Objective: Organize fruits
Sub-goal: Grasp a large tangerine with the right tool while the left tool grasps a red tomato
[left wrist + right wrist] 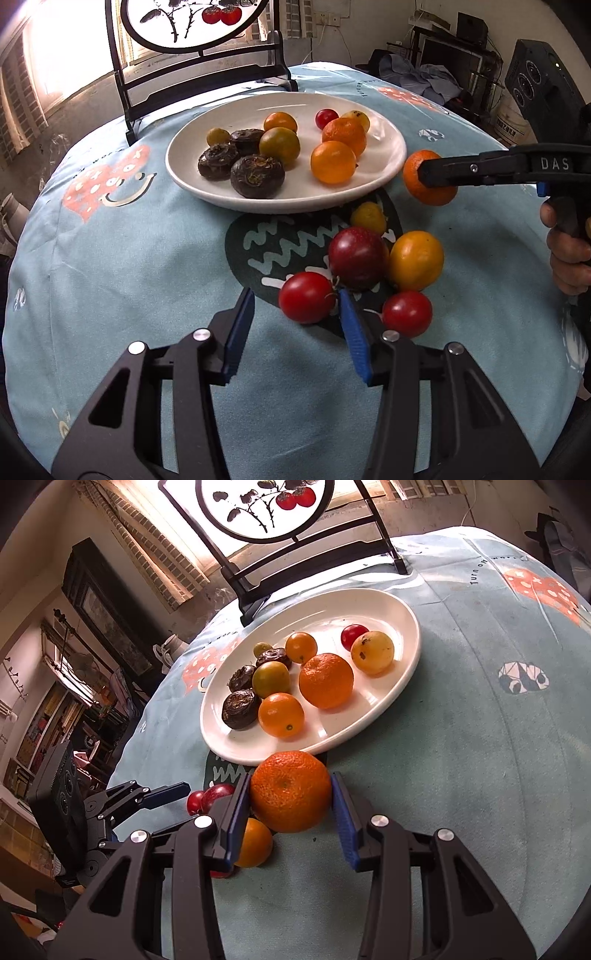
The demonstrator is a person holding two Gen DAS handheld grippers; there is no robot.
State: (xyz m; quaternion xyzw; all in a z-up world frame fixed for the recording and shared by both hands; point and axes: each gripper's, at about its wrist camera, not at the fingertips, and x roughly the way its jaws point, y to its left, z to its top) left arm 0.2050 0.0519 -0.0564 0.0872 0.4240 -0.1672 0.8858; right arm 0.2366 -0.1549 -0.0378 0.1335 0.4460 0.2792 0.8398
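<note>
The right gripper point(291, 805) is pinching a mandarin point(291, 792) between its blue pads, holding it just off the near rim of the white plate point(406, 657), above the tablecloth point(480, 775). The left gripper point(297, 314) is standing partly spread with nothing pressed between its pads; a red cherry tomato point(306, 301) is lying at the fingertips, touching the inner face of one finger, with the other finger well clear of it. Beside that tomato a dark red plum point(357, 258), an orange-yellow fruit point(416, 260), a second cherry tomato point(407, 314) and a small yellow fruit point(368, 218) are clustering on the cloth near the plate's front edge. The plate is already carrying water chestnuts point(236, 162), kumquat-like fruits and another mandarin point(344, 136). The risk I am judging here is twofold: the left fingers may be nudging the round tomato sideways instead of bracketing it, sending it rolling into its neighbours, and the mandarin, if let go over the rim rather than inside it, could be rolling back onto the cloth.
</note>
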